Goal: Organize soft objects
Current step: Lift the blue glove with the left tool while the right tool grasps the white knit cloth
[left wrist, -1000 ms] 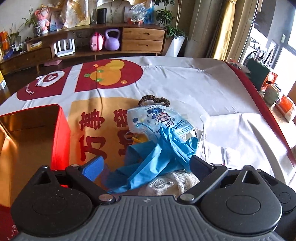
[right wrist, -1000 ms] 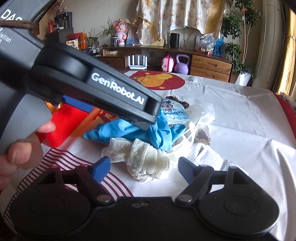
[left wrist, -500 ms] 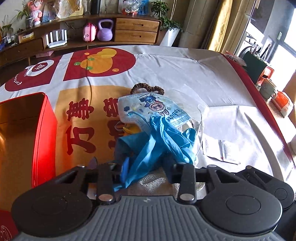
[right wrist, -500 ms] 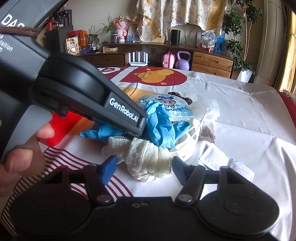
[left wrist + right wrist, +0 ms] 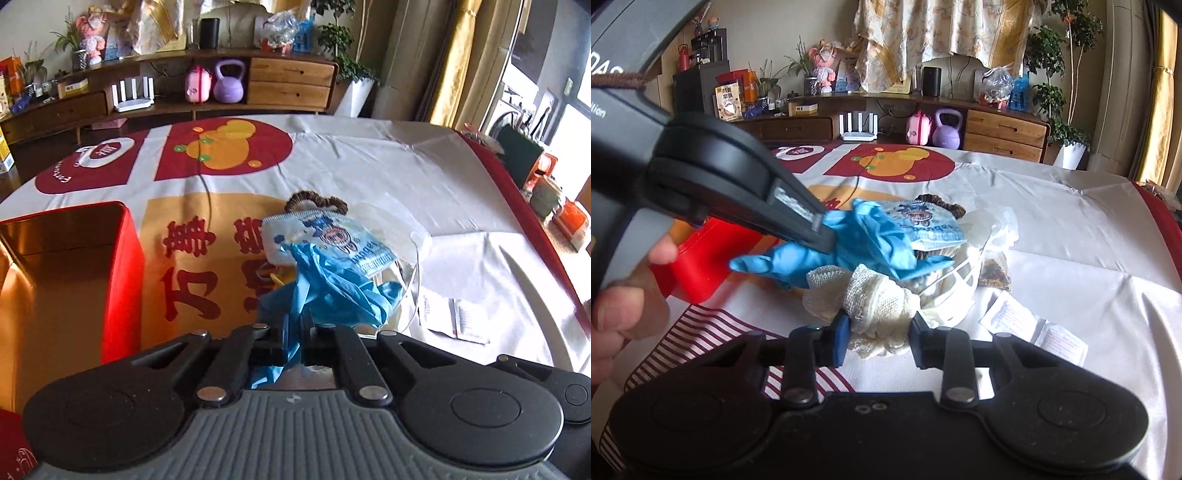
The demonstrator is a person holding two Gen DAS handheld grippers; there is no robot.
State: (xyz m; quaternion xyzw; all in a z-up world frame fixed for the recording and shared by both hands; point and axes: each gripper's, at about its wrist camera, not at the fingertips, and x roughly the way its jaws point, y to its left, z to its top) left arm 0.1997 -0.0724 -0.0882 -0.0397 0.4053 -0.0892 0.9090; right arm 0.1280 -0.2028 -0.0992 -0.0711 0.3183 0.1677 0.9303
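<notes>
Blue nitrile glove (image 5: 332, 284) sits pinched in the left gripper (image 5: 294, 334); right gripper (image 5: 877, 332), just closing, clamps the cream mesh cloth (image 5: 875, 299) nearer.

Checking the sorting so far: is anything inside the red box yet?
No, the left wrist view shows the red box open with a bare gold interior.

left claw (image 5: 293, 341): black linkage arms, silver rivets, grey ribbed housing, round black side discs, white lettering along arm | right claw (image 5: 875, 338): blue pads, black arms, silver rivets, black housing | hand (image 5: 626, 306): bare, no sleeve visible
</notes>
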